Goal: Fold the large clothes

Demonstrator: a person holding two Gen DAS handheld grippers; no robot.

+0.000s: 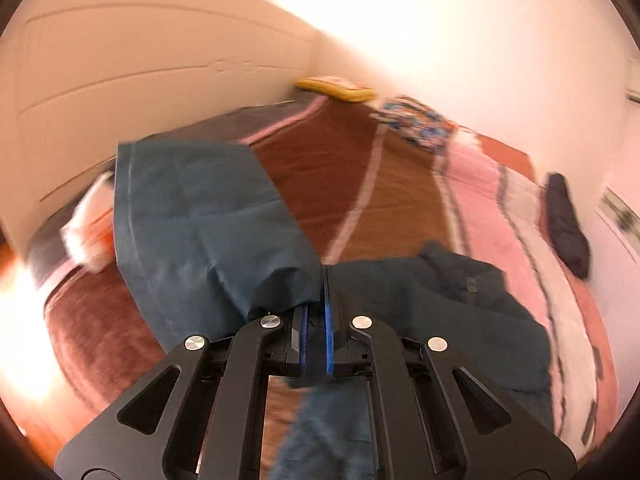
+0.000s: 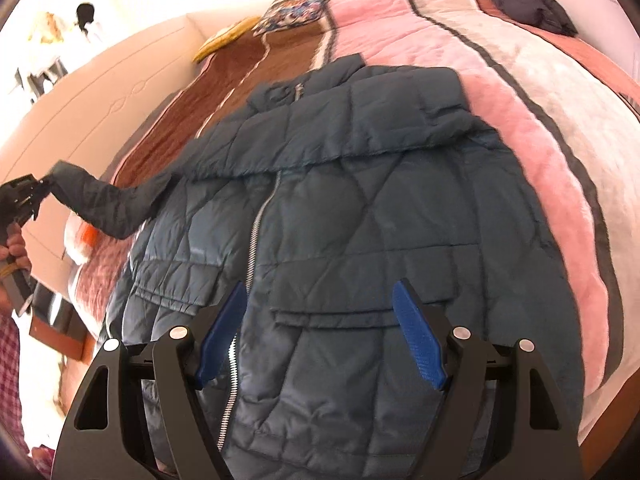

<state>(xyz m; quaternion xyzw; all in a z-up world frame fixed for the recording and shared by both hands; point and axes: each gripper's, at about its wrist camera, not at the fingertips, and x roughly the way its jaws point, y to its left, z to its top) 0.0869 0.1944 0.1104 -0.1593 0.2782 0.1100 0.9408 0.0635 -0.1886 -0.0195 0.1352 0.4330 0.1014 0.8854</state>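
A dark teal quilted jacket [image 2: 360, 184] lies front up on the bed, its zipper [image 2: 260, 216] running down the middle. My right gripper [image 2: 320, 286] hovers open over the jacket's lower front near a pocket flap, with nothing between the blue pads. My left gripper [image 1: 318, 292] is shut on the cuff of the jacket's sleeve [image 1: 192, 208]. In the right wrist view the left gripper [image 2: 40, 184] holds that sleeve [image 2: 104, 204] lifted and stretched out to the left, clear of the bed. The jacket body [image 1: 440, 300] lies to the right of it.
The bed carries a brown, pink and white striped blanket [image 2: 520, 128]. A patterned pillow [image 2: 296, 10], a yellow cushion [image 2: 224, 40] and a dark garment [image 2: 524, 4] lie at its far end. A cream panel [image 1: 140, 80] runs along the bed's left side. A person's hand [image 2: 14, 248] grips the left tool.
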